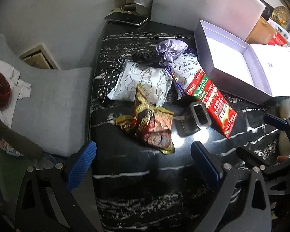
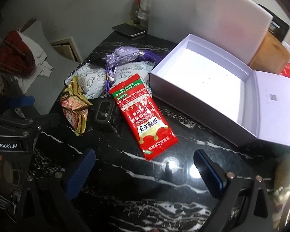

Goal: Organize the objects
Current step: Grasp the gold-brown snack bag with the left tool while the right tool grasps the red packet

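Marble table (image 2: 125, 208): carrying everything.
Left gripper (image 1: 143, 166): hanging wide open, gripping nothing, facing the gold snack bag (image 1: 152, 123).
Right gripper (image 2: 145, 172): gaping equally wide, carrying nothing.
Red packet (image 2: 143, 114): lying just ahead of the right gripper, long axis running toward it.
White box (image 2: 206, 77): sitting open, right of the packet.
Nearer arm: right, judging by position.

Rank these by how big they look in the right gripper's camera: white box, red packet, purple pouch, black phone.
1. white box
2. red packet, though it lies nearer the camera
3. purple pouch and black phone look alike; unranked.
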